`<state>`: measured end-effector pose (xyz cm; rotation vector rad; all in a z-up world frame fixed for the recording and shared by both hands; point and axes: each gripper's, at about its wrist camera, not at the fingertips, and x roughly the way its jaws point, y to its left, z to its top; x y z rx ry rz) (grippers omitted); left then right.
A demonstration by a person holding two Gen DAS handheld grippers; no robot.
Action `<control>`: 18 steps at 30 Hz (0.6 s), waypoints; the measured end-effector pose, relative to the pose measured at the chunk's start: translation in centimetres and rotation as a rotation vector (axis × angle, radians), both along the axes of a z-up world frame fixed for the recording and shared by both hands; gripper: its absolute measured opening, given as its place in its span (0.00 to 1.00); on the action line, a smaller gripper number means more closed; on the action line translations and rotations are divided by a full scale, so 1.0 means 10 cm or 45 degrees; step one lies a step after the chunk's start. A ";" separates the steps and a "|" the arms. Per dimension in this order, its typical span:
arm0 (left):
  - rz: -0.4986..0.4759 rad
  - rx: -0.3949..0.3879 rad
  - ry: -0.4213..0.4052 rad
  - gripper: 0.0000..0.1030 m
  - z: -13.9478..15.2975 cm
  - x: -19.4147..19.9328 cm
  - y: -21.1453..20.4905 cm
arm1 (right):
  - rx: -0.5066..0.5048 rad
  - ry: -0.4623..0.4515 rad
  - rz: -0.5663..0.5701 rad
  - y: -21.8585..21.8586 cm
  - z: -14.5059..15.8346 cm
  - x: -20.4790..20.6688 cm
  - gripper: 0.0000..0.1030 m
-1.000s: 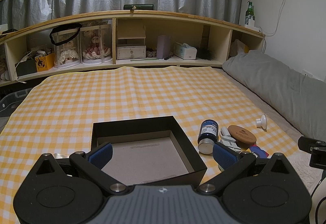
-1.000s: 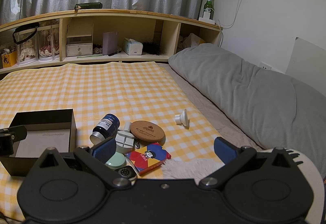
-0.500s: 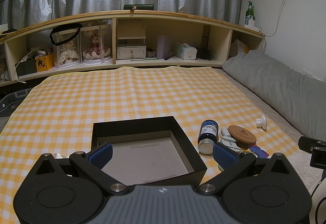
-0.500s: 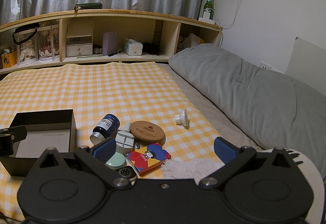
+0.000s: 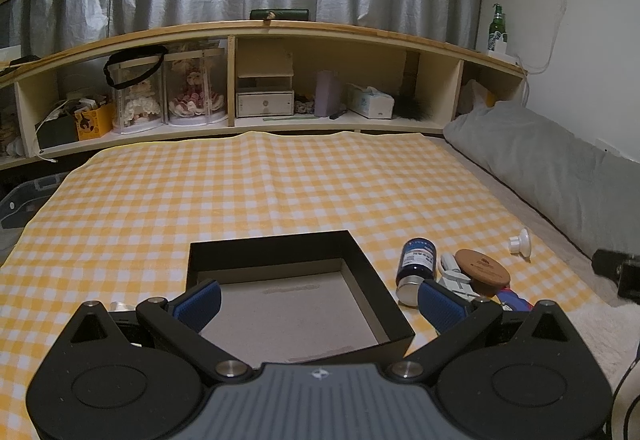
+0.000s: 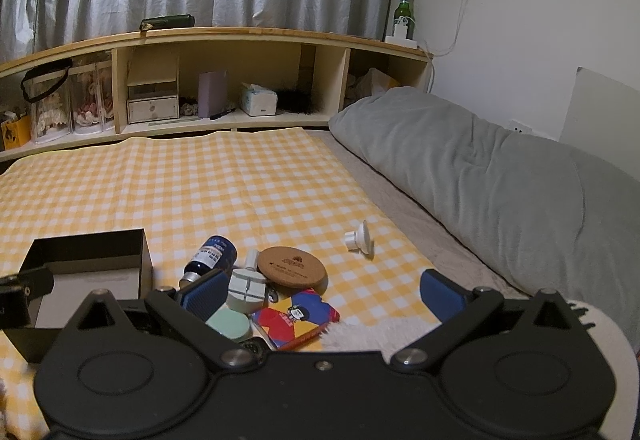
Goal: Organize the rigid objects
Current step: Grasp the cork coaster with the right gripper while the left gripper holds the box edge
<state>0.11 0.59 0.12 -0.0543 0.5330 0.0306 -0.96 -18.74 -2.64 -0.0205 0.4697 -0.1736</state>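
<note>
An empty black box (image 5: 376,304) (image 6: 144,260) lies open on the yellow checked cloth. Right of it lie a dark blue bottle (image 5: 416,264) (image 6: 210,256) on its side, a round cork coaster (image 5: 484,270) (image 6: 292,266), a pale green clip-like piece (image 6: 246,286), a mint round case (image 6: 228,324), a colourful booklet (image 6: 298,316) and a white knob (image 5: 520,240) (image 6: 362,238). My left gripper (image 5: 318,300) is open and empty over the box. My right gripper (image 6: 322,292) is open and empty just behind the pile.
A wooden shelf (image 5: 280,120) with boxes, doll cases and tissues runs along the far side. A grey duvet (image 6: 500,176) lies along the right. A white fluffy mat (image 6: 360,334) lies at the near right edge of the cloth.
</note>
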 end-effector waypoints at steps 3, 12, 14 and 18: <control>0.024 -0.004 -0.001 1.00 0.00 0.01 0.05 | 0.010 -0.015 0.000 -0.01 0.05 0.08 1.00; 0.089 0.000 -0.006 1.00 -0.02 0.12 0.20 | 0.031 -0.062 0.108 -0.09 0.22 0.50 1.00; 0.097 -0.005 -0.003 1.00 -0.04 0.15 0.25 | 0.079 -0.029 0.142 -0.17 0.24 0.64 1.00; 0.122 0.010 0.018 1.00 -0.09 0.26 0.37 | 0.189 0.011 0.180 -0.34 0.25 0.92 1.00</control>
